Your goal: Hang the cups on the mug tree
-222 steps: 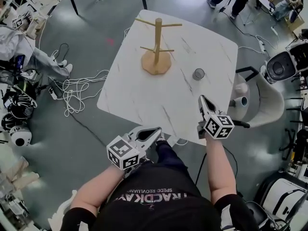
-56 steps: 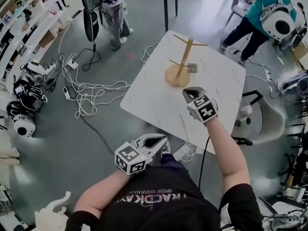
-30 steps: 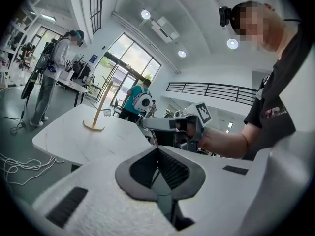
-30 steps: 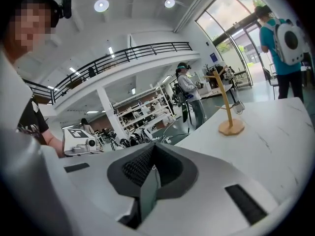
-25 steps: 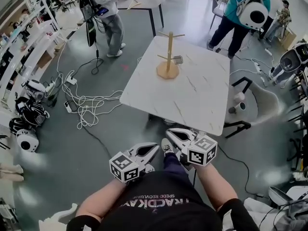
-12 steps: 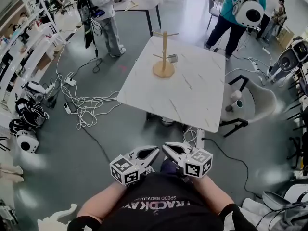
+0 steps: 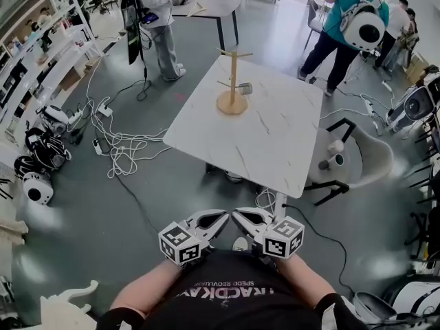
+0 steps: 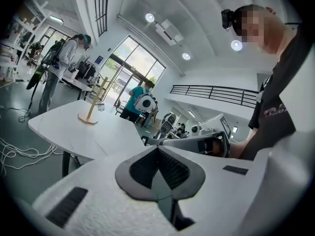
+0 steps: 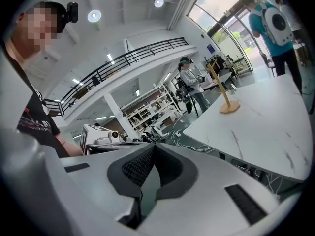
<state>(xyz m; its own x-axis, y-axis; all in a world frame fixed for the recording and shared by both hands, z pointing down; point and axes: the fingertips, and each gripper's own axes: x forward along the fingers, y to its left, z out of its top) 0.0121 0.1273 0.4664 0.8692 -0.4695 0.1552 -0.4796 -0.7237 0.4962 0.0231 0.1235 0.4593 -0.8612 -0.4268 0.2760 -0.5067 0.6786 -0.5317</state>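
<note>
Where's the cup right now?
In the head view, the cup hangs at the right end of the mug tree's lower peg, at the table's far end.

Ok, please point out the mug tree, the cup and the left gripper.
mug tree [image 7: 232,74], head view, upright post.
cup [image 7: 245,88], head view, its side.
left gripper [image 7: 224,215], head view, between its fingertips.

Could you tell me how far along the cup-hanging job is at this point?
Done: a cup hangs from a lower peg of the mug tree on the table. In hand: nothing; the left gripper and right gripper are both shut and empty, held by the person's body. Left: no other cup shows on the table, so it looks finished.
</note>
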